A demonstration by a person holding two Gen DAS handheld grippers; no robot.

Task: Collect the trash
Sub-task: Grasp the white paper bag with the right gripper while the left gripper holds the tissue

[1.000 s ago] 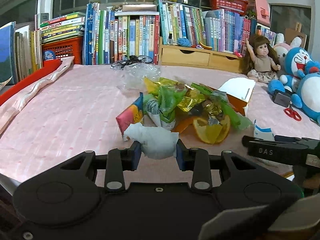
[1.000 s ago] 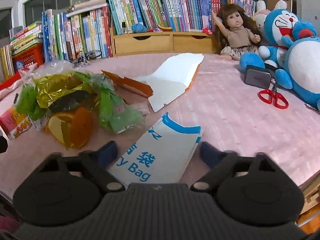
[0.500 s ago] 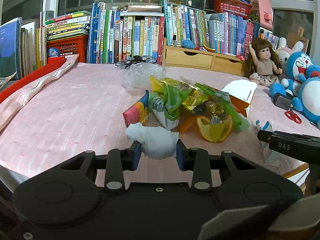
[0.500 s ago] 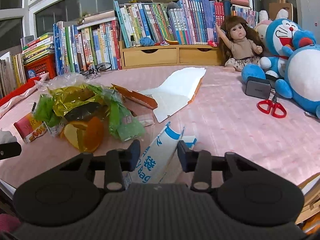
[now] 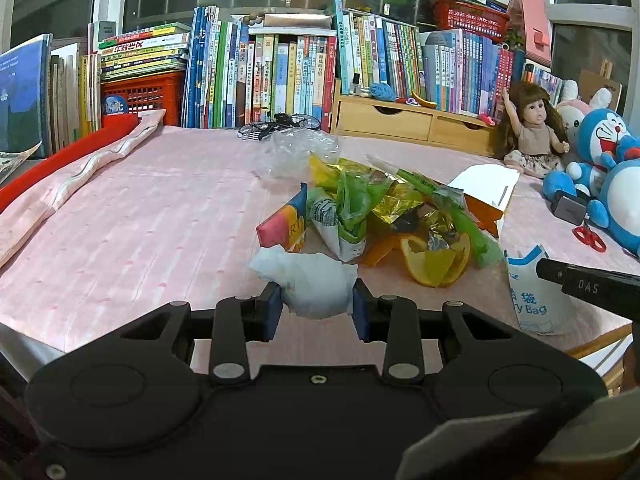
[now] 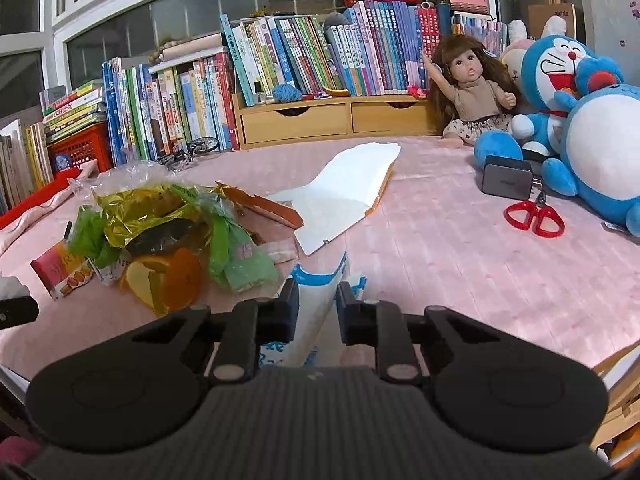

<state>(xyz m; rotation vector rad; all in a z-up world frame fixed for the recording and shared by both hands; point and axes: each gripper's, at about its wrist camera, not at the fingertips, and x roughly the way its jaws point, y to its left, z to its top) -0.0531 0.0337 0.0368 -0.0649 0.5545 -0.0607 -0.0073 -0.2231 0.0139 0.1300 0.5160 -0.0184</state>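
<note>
Two grippers, left gripper [image 5: 313, 309] clamping tissue wad [image 5: 310, 286], right gripper [image 6: 317, 307] closing (seemingly pinching) paper bag [image 6: 316, 312]

A matt pink cloth [image 5: 152, 216] with a fine woven rib covers the desk. At centre frame lie crinkled glossy gold foil [image 5: 400, 204], shiny green plastic wrappers [image 6: 224, 240] and clear film [image 5: 296, 152]; the white tissue [image 5: 316, 284] looks soft and matt.

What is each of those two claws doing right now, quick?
Left gripper: shut on a crumpled white tissue.
Right gripper: jaws closing, with the white and blue paper bag between them, pinched into a fold.
</note>
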